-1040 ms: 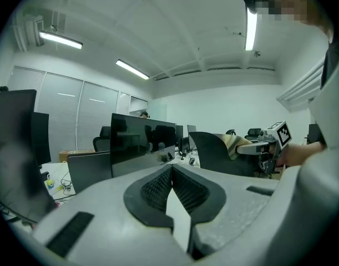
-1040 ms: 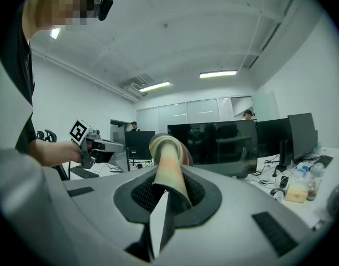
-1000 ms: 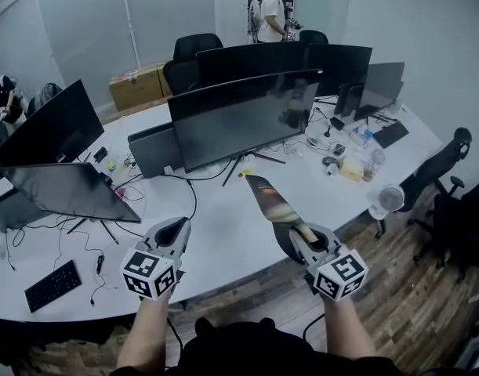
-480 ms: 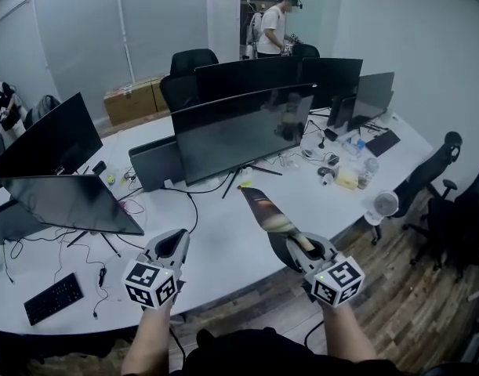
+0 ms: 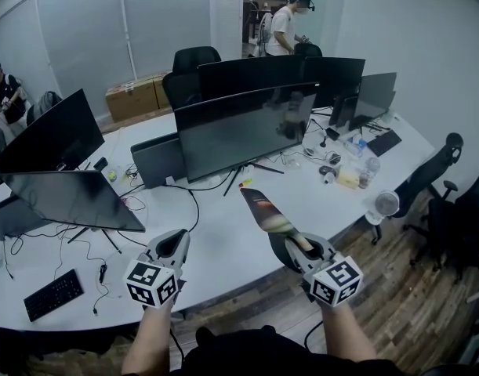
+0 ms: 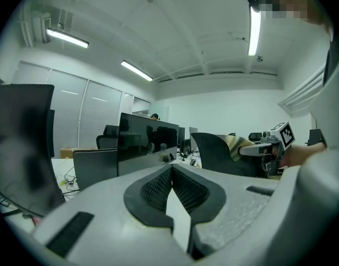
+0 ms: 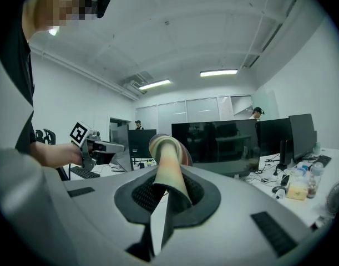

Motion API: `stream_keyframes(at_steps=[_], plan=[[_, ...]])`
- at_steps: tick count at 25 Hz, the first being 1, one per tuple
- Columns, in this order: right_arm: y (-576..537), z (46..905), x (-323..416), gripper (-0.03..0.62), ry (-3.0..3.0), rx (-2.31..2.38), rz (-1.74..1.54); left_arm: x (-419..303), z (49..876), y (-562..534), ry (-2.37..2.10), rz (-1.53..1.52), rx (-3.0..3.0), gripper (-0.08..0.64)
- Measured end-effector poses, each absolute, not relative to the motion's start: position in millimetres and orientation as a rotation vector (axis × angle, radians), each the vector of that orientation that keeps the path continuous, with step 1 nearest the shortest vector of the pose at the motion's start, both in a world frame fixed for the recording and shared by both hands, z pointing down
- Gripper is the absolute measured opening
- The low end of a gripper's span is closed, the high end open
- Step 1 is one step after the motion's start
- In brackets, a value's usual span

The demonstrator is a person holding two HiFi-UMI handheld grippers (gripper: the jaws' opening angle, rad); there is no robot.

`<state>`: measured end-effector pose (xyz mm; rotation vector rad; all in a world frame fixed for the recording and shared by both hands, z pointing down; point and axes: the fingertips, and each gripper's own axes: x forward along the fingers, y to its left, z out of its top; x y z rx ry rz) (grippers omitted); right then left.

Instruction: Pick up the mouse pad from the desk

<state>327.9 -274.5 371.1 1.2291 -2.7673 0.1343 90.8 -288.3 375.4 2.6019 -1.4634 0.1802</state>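
White desk (image 5: 223, 249), curved, crowded with dark monitors (image 5: 243, 128), cables (image 5: 194, 204) and a keyboard (image 5: 52, 294). Seen from above: two hand-held grippers over the near edge, pointing nearly level. Right gripper (image 5: 292, 243) clenched on one end of the mouse pad (image 5: 263, 208). Pad held up off the desk, sticking out forward and upward from the jaws, curled along its length, with dark underside and orange-toned printed face both showing. Left gripper (image 5: 175, 240) well apart to the left, jaws pressed together, nothing between them. Further back, office chairs (image 5: 194, 59) and a person (image 5: 284, 28) standing by a doorway.
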Motion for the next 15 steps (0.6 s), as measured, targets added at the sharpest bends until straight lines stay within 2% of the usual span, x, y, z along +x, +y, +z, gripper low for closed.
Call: stream_keyframes(at_steps=[15], plan=[[-279.5,376.9,334.1,0.035,-2.766,1.239,0.161,96.8,380.4,-294.9,-1.454,0.187,2.594,0.009]])
